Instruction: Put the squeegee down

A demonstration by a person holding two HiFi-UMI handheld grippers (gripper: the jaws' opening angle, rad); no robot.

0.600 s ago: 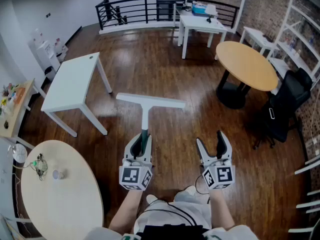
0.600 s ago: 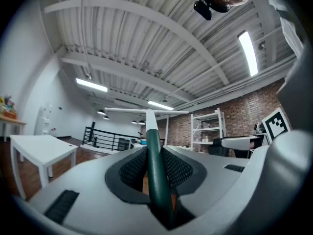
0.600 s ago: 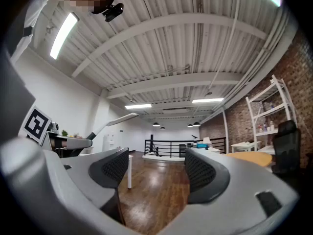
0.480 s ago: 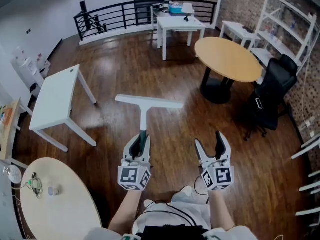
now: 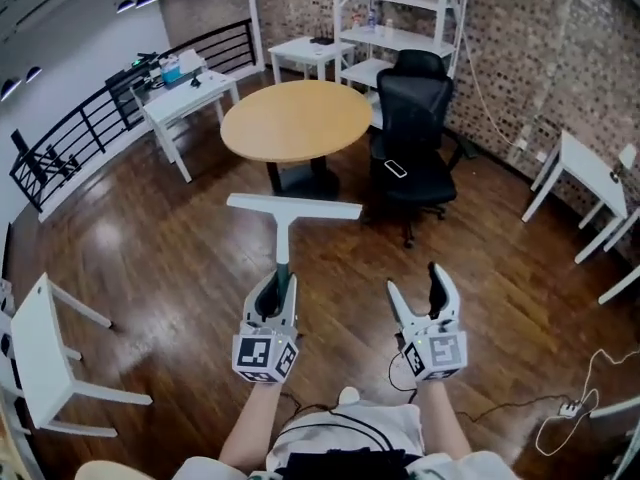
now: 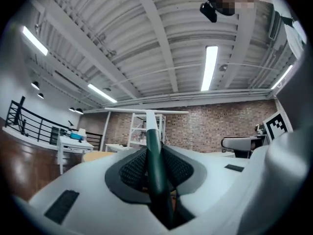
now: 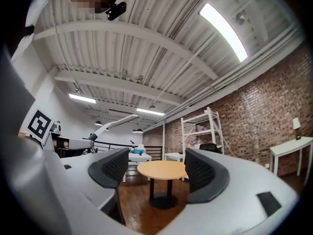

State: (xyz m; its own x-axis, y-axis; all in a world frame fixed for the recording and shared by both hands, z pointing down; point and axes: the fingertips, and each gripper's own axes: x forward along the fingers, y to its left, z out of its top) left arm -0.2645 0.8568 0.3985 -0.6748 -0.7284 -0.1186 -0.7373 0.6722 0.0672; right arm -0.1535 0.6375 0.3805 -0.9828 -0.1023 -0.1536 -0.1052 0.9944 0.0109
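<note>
Left tongs (image 5: 277,286) are clamped on the dark green handle of the squeegee (image 5: 292,206). In the left gripper view both pads are seen pressed against the handle. The handle runs straight forward out of these tongs, and the white blade is carried crosswise at its far end, held in the air over the wooden floor (image 5: 180,248). Right tongs (image 5: 417,280) are held beside the left ones, apart from the squeegee, with pads spread and nothing between them. Ahead of both tongs, beyond the blade, a round worktop (image 5: 297,118) and a black office chair (image 5: 415,133) are noted.
</note>
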